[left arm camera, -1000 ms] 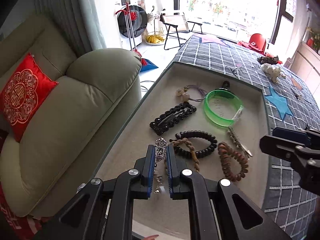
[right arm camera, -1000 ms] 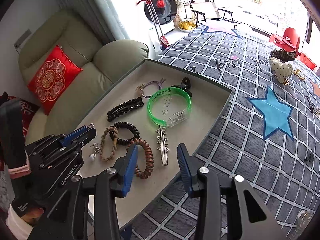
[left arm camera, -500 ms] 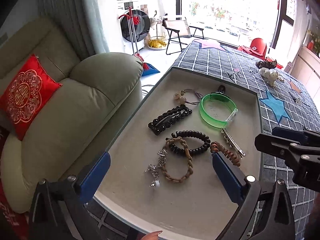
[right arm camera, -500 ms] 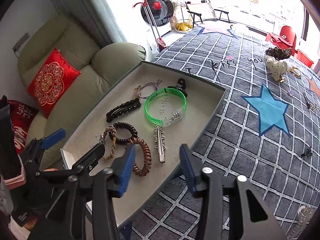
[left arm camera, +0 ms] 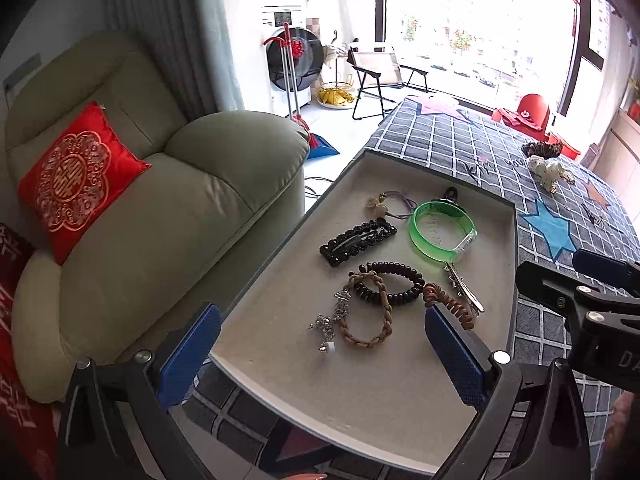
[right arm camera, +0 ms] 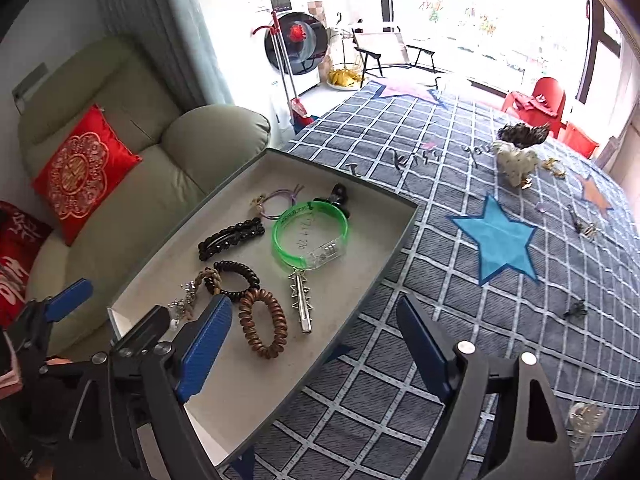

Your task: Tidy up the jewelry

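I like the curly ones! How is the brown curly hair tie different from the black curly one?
The brown coil tie lies alone near the tray's front; the black coil tie sits further back, looped with a braided band. The brown one looks longer and rounder. Both are spiral loops lying flat in the tray.

My left gripper (left arm camera: 320,354) hangs tilted downward, jaws spread wide and empty. My right gripper (right arm camera: 316,344), just right of it, is opening, nothing between its pads.
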